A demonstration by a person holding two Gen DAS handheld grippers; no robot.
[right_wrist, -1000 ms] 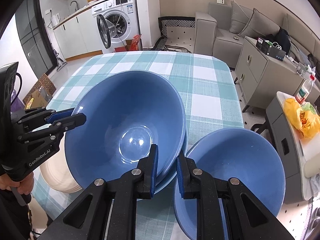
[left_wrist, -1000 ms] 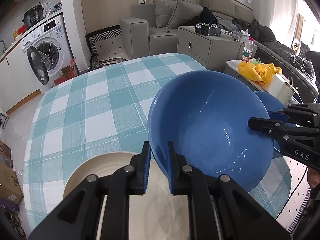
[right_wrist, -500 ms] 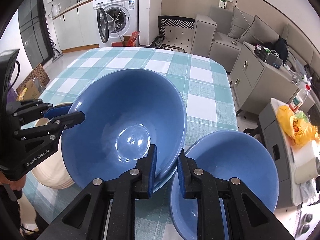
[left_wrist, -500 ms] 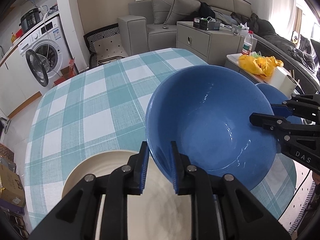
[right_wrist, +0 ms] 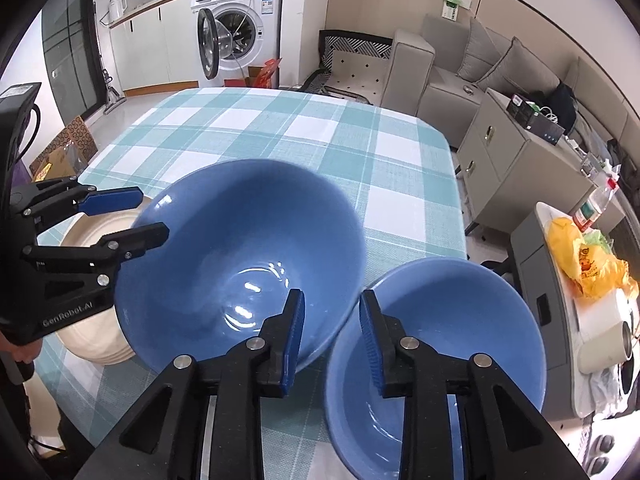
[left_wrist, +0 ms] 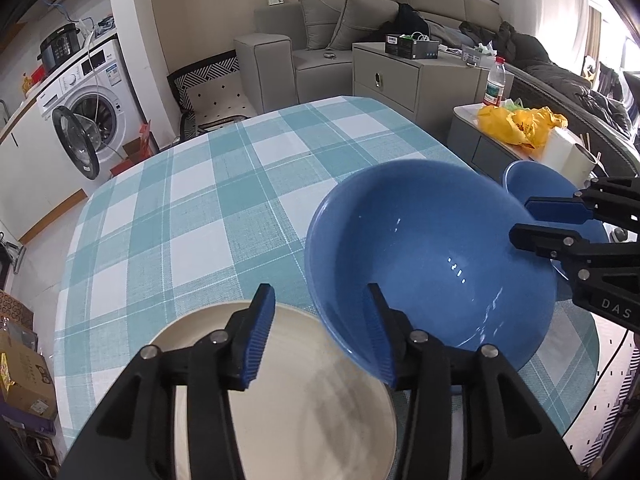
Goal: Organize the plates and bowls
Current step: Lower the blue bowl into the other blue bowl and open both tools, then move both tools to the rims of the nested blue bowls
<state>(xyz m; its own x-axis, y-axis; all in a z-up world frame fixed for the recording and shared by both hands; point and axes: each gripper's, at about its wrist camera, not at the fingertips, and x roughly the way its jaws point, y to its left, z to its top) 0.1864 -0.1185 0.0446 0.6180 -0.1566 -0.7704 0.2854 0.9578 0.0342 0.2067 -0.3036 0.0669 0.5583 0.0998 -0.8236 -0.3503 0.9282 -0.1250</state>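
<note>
A large blue bowl (left_wrist: 432,264) (right_wrist: 240,248) rests on the checked tablecloth, close beside a cream plate (left_wrist: 280,392). My left gripper (left_wrist: 320,336) (right_wrist: 132,218) straddles the bowl's left rim, one finger inside and one outside. Its jaws are opening and the pads stand off the rim. My right gripper (right_wrist: 332,336) (left_wrist: 552,220) straddles the opposite rim, jaws opening too, with a gap on both sides of the rim. A smaller blue bowl (right_wrist: 436,340) (left_wrist: 536,184) stands just right of the large one, under the right gripper's outer finger.
The cream plate tops a low stack of plates (right_wrist: 92,344) at the table's near left edge. The far half of the table (right_wrist: 280,132) is bare cloth. A side table with a yellow bag (right_wrist: 588,264) stands off the right edge, and a washing machine (right_wrist: 236,28) beyond.
Both grippers have opened off the large blue bowl's rim, the left one wider. The bowl has sunk and levelled out.
</note>
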